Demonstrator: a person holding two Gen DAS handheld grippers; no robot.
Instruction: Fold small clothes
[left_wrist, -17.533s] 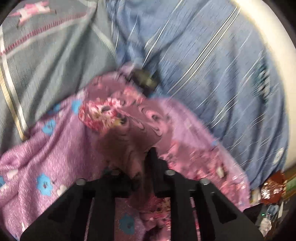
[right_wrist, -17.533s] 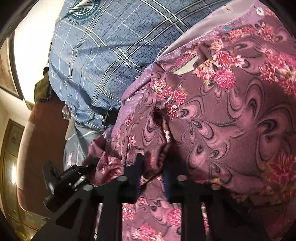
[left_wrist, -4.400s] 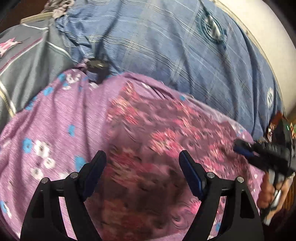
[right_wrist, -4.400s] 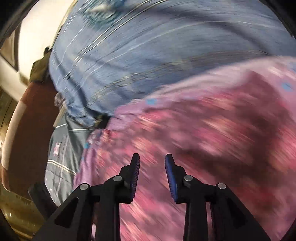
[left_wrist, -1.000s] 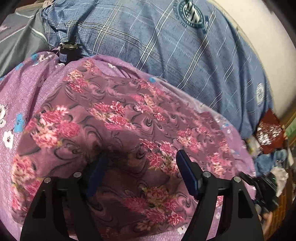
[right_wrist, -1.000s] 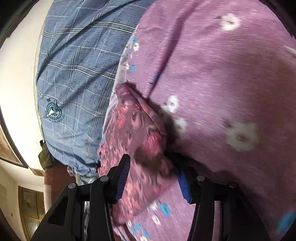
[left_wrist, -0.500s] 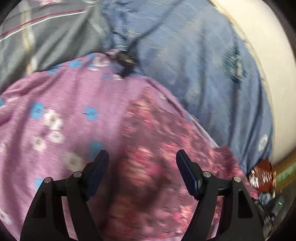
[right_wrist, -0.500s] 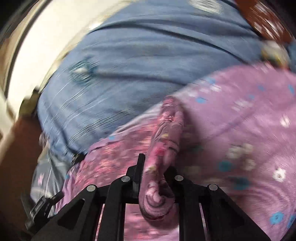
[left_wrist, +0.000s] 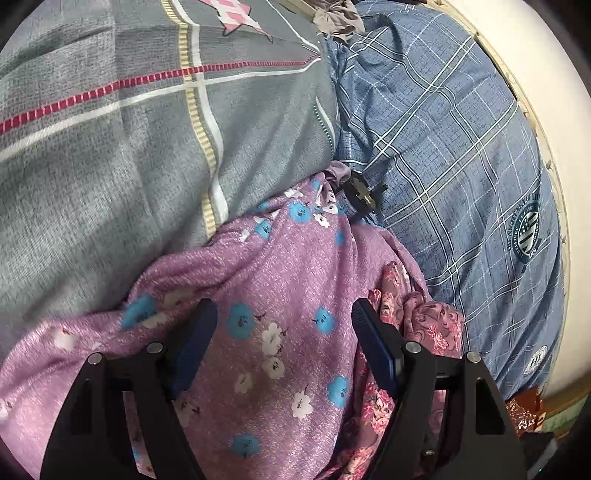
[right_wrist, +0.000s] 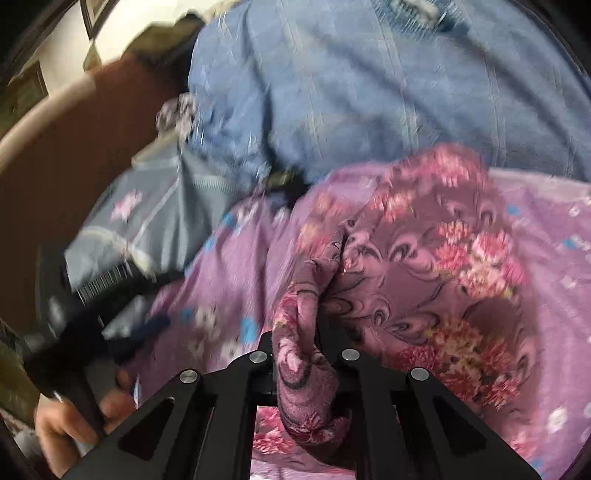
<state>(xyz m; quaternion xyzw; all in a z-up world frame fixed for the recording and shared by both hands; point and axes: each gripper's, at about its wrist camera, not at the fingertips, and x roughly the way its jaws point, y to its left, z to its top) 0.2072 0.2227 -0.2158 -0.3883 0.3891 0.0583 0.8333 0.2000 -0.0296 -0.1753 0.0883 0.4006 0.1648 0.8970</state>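
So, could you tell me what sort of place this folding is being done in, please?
Most likely a bedroom, on a bed: the floral garment lies on a lilac flowered sheet, with a grey striped cover and a blue checked cover bunched behind, beside a pale wall.

In the left wrist view, the sheet (left_wrist: 288, 295) lies spread between and ahead of the left tongs (left_wrist: 280, 332). The small garment (left_wrist: 424, 321) lies bunched on the sheet, just right of the right finger. Behind the sheet, a blanket (left_wrist: 129, 147) lies to the left and a pillow (left_wrist: 461, 166) to the right, with a clip (left_wrist: 364, 194) between them at the sheet's far edge. In the right wrist view, the right tongs (right_wrist: 301, 347) pinch a fold of the garment, which drapes over the sheet; the left hand (right_wrist: 74, 424) is at the lower left.
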